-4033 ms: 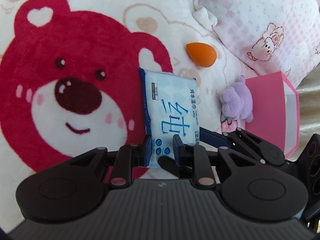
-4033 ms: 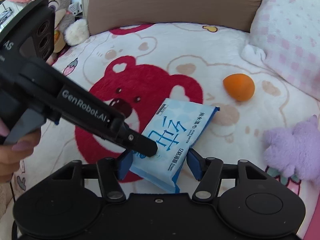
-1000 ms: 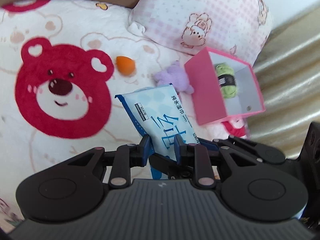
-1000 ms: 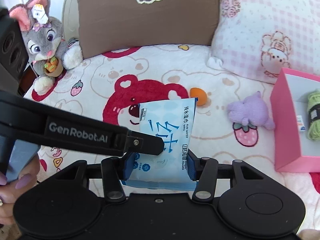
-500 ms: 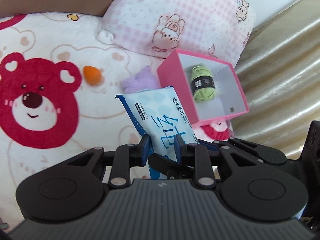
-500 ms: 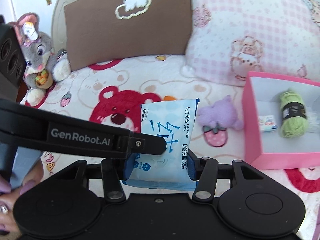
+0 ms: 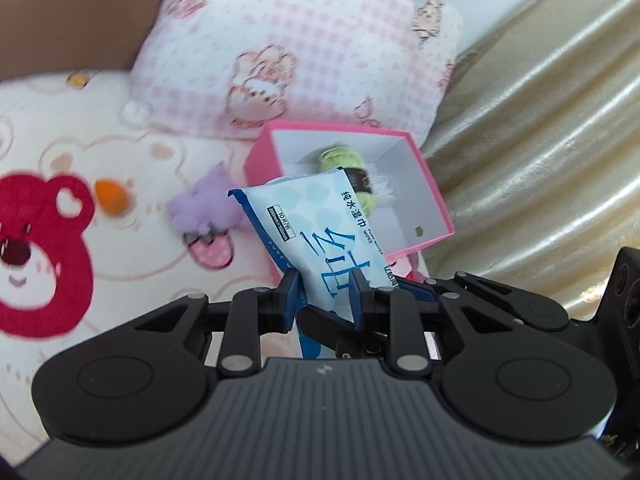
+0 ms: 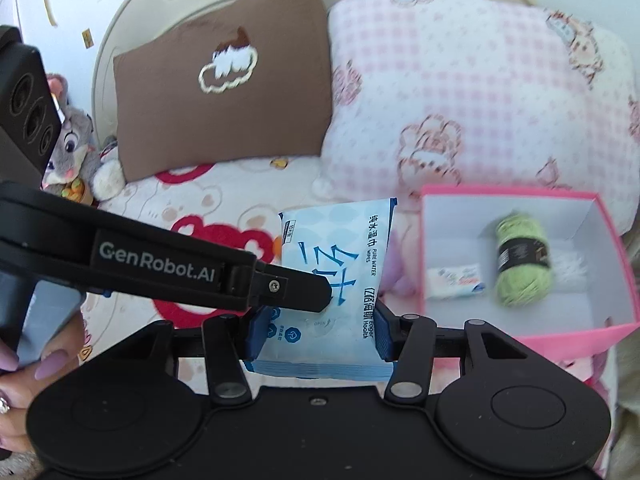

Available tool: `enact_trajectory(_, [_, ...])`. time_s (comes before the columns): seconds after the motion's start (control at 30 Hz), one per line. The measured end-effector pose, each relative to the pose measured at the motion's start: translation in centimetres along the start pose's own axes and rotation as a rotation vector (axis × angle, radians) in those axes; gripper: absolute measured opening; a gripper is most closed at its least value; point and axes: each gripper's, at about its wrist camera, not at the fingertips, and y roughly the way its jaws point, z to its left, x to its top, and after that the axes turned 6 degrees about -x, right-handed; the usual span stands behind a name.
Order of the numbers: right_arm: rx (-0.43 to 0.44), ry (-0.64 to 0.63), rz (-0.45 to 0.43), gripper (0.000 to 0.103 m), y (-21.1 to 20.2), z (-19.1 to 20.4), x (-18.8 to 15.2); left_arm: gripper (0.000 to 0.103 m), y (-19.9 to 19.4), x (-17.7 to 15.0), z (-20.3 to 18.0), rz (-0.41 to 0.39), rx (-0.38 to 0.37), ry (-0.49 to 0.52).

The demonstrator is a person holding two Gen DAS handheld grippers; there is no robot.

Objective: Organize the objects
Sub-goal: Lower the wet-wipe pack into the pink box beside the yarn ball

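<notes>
Both grippers are shut on one blue-and-white pack of wet wipes (image 7: 316, 232), held in the air above the bed. My left gripper (image 7: 326, 294) pinches its lower end; my right gripper (image 8: 318, 332) clamps it across its width (image 8: 336, 272). The left gripper's finger crosses in front of the pack in the right wrist view. An open pink box (image 8: 520, 334) stands to the right, also in the left wrist view (image 7: 434, 204). Inside lie a green yarn ball (image 8: 520, 268) and a small white packet (image 8: 454, 282). The pack hangs just left of the box.
A purple plush (image 7: 208, 202) and an orange sponge (image 7: 112, 196) lie on the bear-print blanket (image 7: 132, 268). A pink checked pillow (image 8: 460, 92) and a brown cushion (image 8: 224, 80) stand behind. A grey bunny toy (image 8: 72, 152) sits far left. A golden curtain (image 7: 540, 120) hangs right.
Both grippers have carried the wipes pack up off the blanket and to the right, toward the pink box. The box and the yarn now sit closer and more central.
</notes>
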Motion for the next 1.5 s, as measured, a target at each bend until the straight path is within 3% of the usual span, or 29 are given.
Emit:
enact_trajectory(0.37, [-0.025,-0.014,-0.020,0.056,-0.4,-5.4,1.4,0.024,4.3,2.2,-3.7,0.043,-0.018,0.053])
enact_trajectory(0.6, [-0.044,-0.042,-0.021,0.056,1.8,-8.6,1.6,0.024,8.9,3.9,-3.4,0.097,-0.038,0.021])
enact_trajectory(0.97, [-0.003,0.041,0.017,0.056,8.8,-13.8,0.7,0.024,17.1,5.3,-1.8,0.138,0.052,-0.013])
enact_trajectory(1.07, [0.011,0.053,0.034,0.056,10.6,-14.7,0.4,0.024,19.1,5.8,-1.5,0.187,0.089,0.005])
enact_trajectory(1.3, [0.031,0.061,0.064,0.056,12.7,-15.8,-0.5,0.024,21.9,5.8,-1.0,0.263,0.119,0.018])
enact_trajectory(1.5, [0.044,0.084,0.081,0.056,13.8,-17.0,-1.0,0.024,23.2,5.4,-0.6,0.255,0.124,-0.025])
